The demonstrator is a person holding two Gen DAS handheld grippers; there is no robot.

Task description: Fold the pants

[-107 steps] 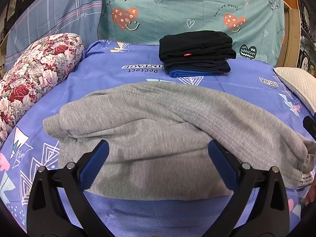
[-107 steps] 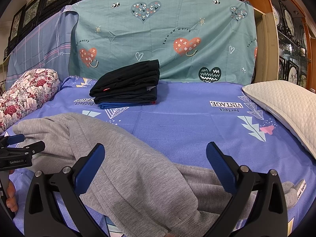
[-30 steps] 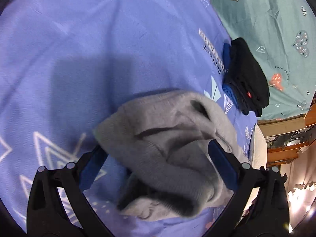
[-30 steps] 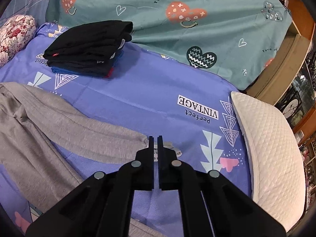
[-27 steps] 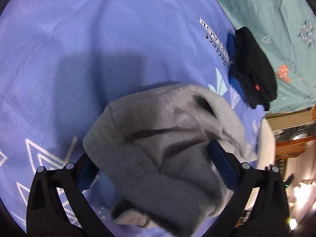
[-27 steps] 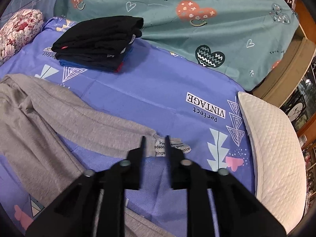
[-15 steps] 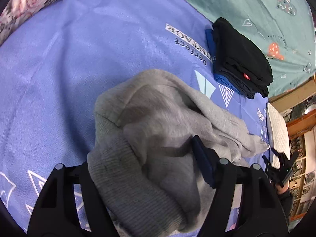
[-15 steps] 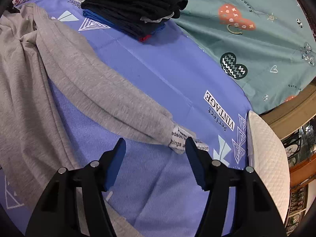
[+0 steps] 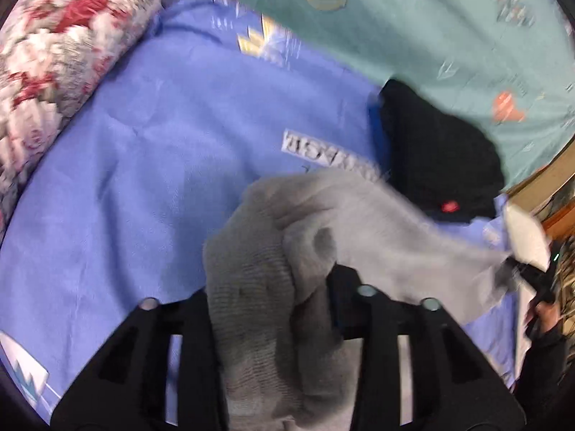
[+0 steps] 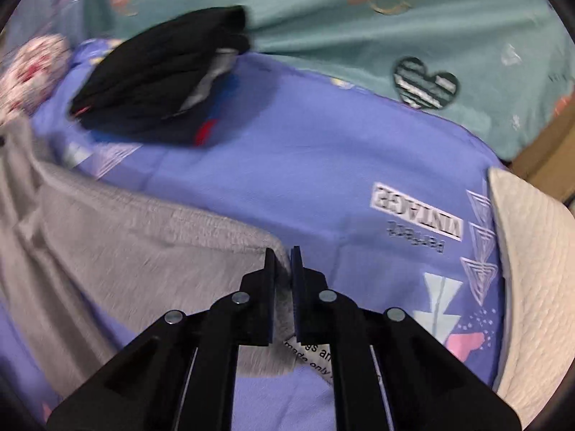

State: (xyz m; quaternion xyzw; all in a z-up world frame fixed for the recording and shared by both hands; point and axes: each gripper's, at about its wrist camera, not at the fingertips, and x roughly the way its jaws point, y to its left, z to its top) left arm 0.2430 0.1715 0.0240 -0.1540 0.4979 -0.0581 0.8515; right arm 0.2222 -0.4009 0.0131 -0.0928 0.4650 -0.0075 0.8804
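Grey sweatpants [image 9: 323, 237] stretch across the blue bed sheet [image 9: 125, 179]. My left gripper [image 9: 273, 287] is shut on a thick bunch of the grey ribbed end, which hides its left finger. The fabric runs from there to the right, where my right gripper [image 9: 510, 273] holds the other end. In the right wrist view my right gripper [image 10: 283, 258] is shut on the edge of the grey sweatpants [image 10: 125, 230], near a white care label [image 10: 316, 355]. The pants are lifted and pulled taut between both grippers. Both views are blurred.
A stack of folded black and blue clothes [image 10: 161, 72] lies at the back of the bed, also in the left wrist view [image 9: 438, 165]. A floral bolster [image 9: 54, 54] lies at the left. A white quilted pillow [image 10: 532, 269] lies at the right. A teal sheet [image 10: 359, 18] covers the backrest.
My left gripper has closed on the bunched grey end and lifted it. My right gripper has gone from open to shut on the other end, and the pants are now stretched between them.
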